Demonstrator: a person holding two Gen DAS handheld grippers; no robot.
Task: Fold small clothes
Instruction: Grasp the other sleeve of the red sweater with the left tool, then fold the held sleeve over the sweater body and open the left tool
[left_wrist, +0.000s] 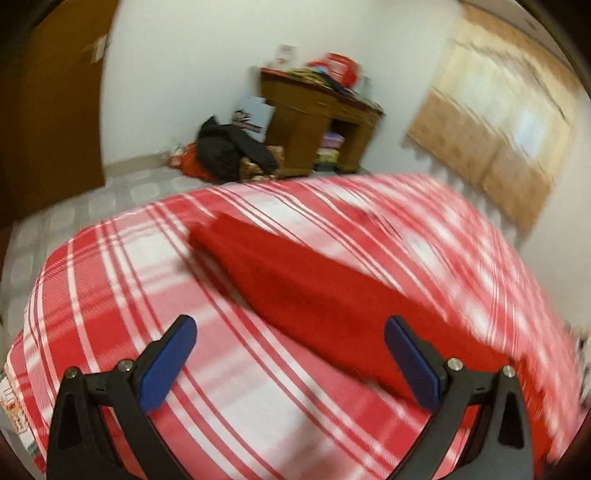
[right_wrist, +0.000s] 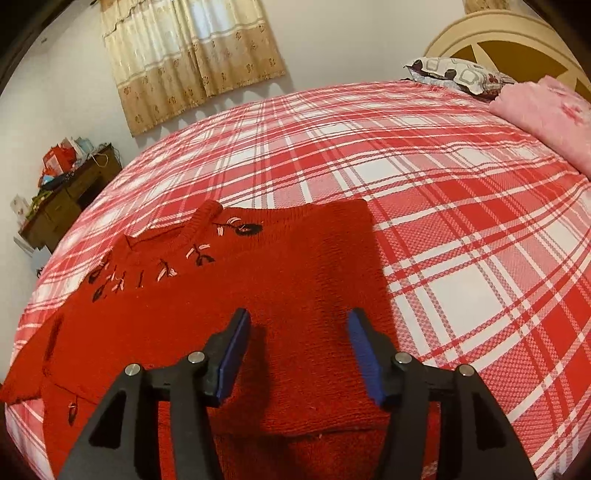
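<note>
1. A bed covered by a red-and-white plaid sheet fills both wrist views and lies under and beyond both pairs of fingers.
2. A red knitted sweater lies flat on the sheet. In the right wrist view it spreads from directly beneath the fingers outward ahead of them and off to their left. Its collar and a row of small pink and black embroidered sprigs sit ahead and to the left of the fingertips. A folded panel ends in a straight edge ahead and just right of the right-hand finger.
3. In the left wrist view, which is blurred, the same sweater shows as a long red shape. It runs from behind the right-hand finger diagonally away to the upper left, passing ahead of the gap between the fingers.
4. The right gripper has its blue-padded fingers spread apart above the sweater. Red knit shows in the gap, and the pads pinch nothing.
5. The left gripper has its fingers spread wide. Only plaid sheet and the sweater's near edge show between them, with nothing held.
</note>
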